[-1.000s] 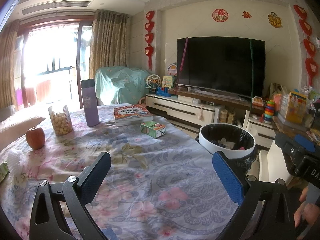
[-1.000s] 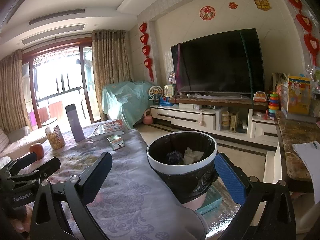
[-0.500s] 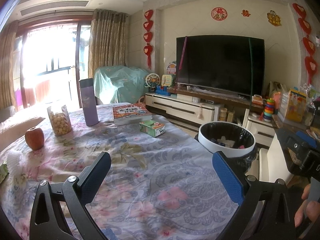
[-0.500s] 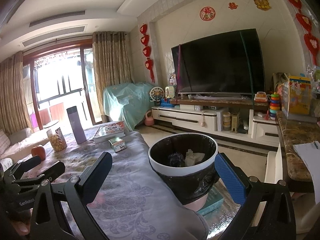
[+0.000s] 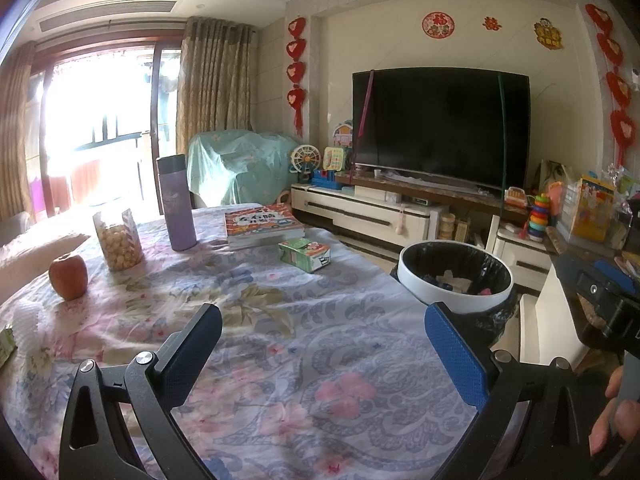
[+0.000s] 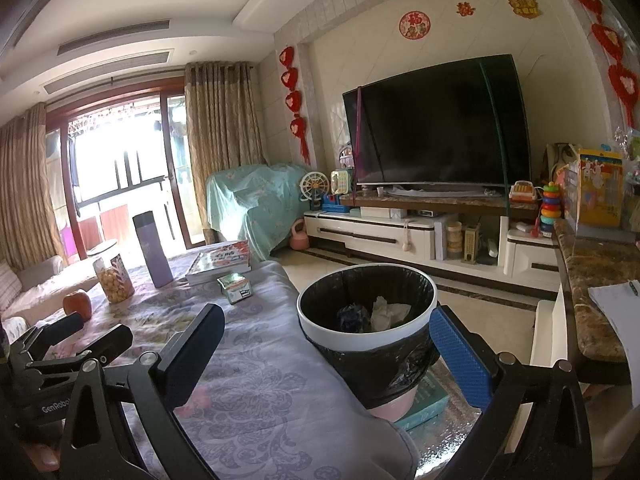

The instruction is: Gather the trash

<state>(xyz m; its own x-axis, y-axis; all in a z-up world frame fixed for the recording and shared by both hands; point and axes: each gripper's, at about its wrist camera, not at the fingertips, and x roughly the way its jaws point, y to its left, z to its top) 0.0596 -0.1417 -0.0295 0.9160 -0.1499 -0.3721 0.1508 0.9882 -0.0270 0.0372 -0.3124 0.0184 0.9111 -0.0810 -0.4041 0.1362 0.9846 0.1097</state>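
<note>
Left gripper (image 5: 322, 332): jaws spread wide, nothing between them, hovering over the floral tablecloth (image 5: 304, 360).
Right gripper (image 6: 328, 336): jaws wide apart and empty, held above the table's edge, with the bin's near side between its fingers in its own view.
Trash bin (image 6: 366, 318): stands off the table's right side, white rim, black liner; crumpled white paper and a dark wad already lie inside.
Likely trash: small green carton (image 5: 305, 254), lying on its side just in front of the stacked books (image 5: 262, 226), well ahead of both grippers.
Handling, carton: looks like thin card, probably light and maybe empty, so it would crush under a hard squeeze. Best taken across its two long flat faces, mid-length, with a gentle close.
Other scrap: a green-edged wrapper (image 5: 6, 346) at the table's far left edge, mostly cut off; kind unclear.
Not trash, by my reading: apple (image 5: 68, 276), snack jar (image 5: 118, 240), purple flask (image 5: 176, 202).
Risk: carton may slide on the cloth when nudged.
</note>
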